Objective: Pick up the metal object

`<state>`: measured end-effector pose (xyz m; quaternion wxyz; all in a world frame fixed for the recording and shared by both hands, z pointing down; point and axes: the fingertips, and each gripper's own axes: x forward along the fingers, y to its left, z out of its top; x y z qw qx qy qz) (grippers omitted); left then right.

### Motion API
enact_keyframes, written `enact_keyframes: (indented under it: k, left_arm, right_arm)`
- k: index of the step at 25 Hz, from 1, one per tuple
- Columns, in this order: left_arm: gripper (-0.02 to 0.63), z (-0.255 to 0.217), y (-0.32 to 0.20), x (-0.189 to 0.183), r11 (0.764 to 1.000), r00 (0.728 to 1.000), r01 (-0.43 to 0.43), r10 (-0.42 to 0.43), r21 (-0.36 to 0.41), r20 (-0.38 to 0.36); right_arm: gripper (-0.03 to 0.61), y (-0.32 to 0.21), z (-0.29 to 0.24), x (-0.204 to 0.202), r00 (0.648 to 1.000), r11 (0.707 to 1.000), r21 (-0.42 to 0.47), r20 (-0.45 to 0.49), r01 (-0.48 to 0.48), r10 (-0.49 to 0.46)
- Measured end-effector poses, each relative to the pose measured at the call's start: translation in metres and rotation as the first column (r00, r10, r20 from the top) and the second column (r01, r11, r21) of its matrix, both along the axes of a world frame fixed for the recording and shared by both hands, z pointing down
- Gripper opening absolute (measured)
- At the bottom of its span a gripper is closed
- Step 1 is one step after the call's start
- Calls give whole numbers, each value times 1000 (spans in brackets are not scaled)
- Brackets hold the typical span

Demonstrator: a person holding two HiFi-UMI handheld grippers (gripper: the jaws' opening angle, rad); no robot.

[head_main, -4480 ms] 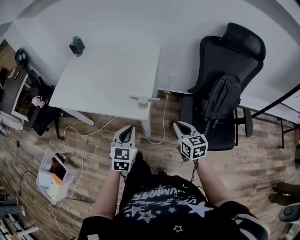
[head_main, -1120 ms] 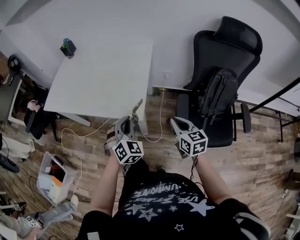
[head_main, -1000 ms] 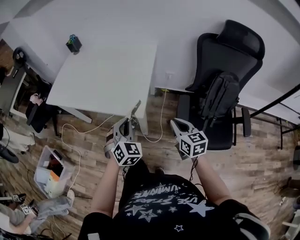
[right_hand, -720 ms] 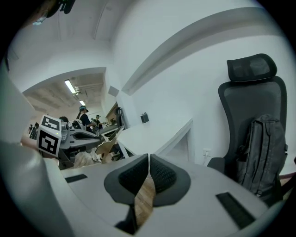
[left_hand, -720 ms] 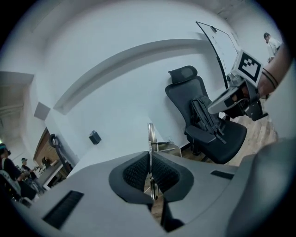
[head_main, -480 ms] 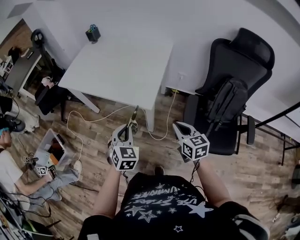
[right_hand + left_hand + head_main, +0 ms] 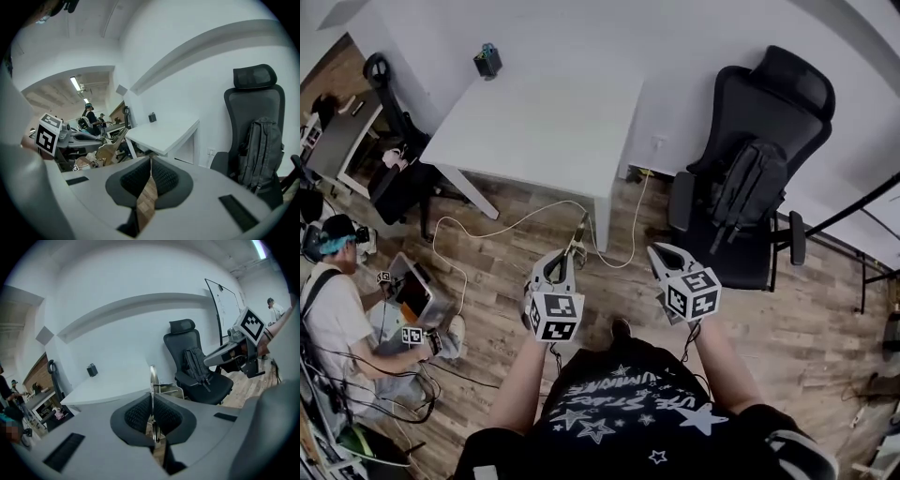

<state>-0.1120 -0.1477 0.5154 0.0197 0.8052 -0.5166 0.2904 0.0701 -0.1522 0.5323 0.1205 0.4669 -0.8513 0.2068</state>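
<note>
Head view shows my left claw [image 7: 560,266] and right claw [image 7: 663,255] above the floor [image 7: 492,281], the metal strip [image 7: 579,236] poking from the left. Left gripper view shows its jaws clamped on that strip; right gripper view shows jaws together, empty.

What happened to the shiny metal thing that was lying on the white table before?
The left gripper took hold of the metal object at the table's edge, lifted it off and drew it back over the wooden floor. The right gripper stayed shut and empty beside it. The white table and the black office chair stayed put.
</note>
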Motion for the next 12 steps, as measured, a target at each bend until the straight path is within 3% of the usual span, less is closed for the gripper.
enact_keyframes:
  k: [12]
  left_arm:
    - [21, -15, 102, -31, 996, 995, -83, 84, 16, -50]
  right_arm:
    - [49, 115, -10, -43, 998, 998, 16, -10, -57, 58]
